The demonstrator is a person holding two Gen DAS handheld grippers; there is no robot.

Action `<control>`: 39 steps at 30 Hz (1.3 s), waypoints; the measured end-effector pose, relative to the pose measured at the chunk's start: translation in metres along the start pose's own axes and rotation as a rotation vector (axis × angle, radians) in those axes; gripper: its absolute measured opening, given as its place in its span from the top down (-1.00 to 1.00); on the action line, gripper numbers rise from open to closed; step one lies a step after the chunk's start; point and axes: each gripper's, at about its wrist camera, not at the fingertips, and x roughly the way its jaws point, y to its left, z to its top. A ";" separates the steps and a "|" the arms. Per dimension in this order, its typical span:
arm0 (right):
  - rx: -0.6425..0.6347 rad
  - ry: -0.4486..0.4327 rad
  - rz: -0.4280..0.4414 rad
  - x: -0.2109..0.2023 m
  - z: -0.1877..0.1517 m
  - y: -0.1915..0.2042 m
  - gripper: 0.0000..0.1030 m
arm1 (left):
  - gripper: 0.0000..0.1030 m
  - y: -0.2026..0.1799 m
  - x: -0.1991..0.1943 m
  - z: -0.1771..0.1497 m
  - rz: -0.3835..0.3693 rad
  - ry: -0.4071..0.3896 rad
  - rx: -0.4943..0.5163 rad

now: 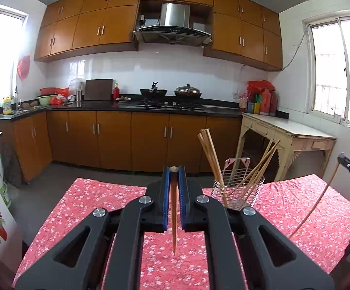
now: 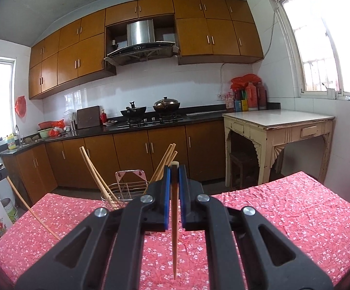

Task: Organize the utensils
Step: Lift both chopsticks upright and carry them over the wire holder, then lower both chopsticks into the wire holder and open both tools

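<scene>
carrying one chopstick point(image 1: 174, 217) clamped in each gripper point(image 1: 174, 176), left and right point(image 2: 174, 176), next lowering both into the wire holder point(image 1: 237, 188).

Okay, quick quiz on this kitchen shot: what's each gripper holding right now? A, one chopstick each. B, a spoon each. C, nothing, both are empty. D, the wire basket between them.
A: the left gripper and the right gripper each have their jaws shut on a single chopstick, hanging tip-down above the floral tablecloth.

Left gripper point(image 1: 174, 176) clamped on chopstick point(image 1: 174, 217); right gripper point(image 2: 174, 175) likewise, both angled slightly downward.
</scene>
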 end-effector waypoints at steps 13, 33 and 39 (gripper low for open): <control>0.054 -0.131 0.111 0.020 0.085 0.024 0.85 | 0.87 -0.045 0.007 0.087 -0.141 -0.105 -0.027; 0.051 -0.005 0.156 0.164 0.091 0.057 0.85 | 0.87 -0.103 0.130 0.098 -0.124 -0.035 0.007; 0.085 0.090 0.170 0.194 0.067 0.049 0.85 | 0.87 -0.101 0.151 0.085 -0.100 0.012 0.002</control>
